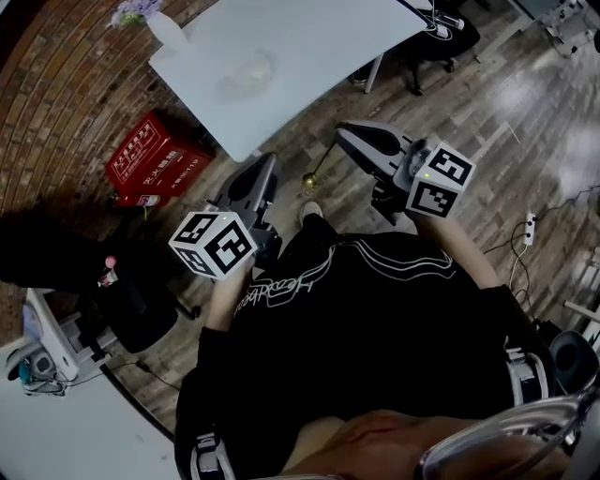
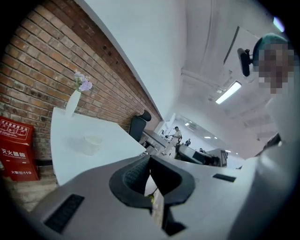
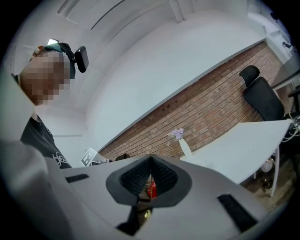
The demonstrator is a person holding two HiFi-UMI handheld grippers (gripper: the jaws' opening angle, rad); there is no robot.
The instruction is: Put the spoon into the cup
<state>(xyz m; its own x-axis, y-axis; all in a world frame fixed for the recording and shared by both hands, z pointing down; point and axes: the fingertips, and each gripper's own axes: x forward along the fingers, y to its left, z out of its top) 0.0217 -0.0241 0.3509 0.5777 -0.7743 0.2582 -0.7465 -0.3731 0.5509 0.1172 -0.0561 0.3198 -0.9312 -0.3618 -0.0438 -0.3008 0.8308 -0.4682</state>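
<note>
A translucent cup (image 1: 251, 70) stands on the white table (image 1: 309, 37) ahead of me; the left gripper view shows this cup (image 2: 93, 144) on the tabletop (image 2: 65, 159). No spoon shows in any view. My left gripper (image 1: 261, 178) is held close to my body, short of the table's near edge, its jaws (image 2: 149, 158) meeting at the tips with nothing between them. My right gripper (image 1: 349, 136) hovers over the floor beside the table's near corner; its jaws (image 3: 151, 159) are shut and empty too.
A white vase with purple flowers (image 1: 155, 23) stands at the table's far left corner by the brick wall (image 2: 28, 84). A red box (image 1: 155, 159) sits on the wooden floor left of the table. A black office chair (image 3: 262, 96) stands beyond the table.
</note>
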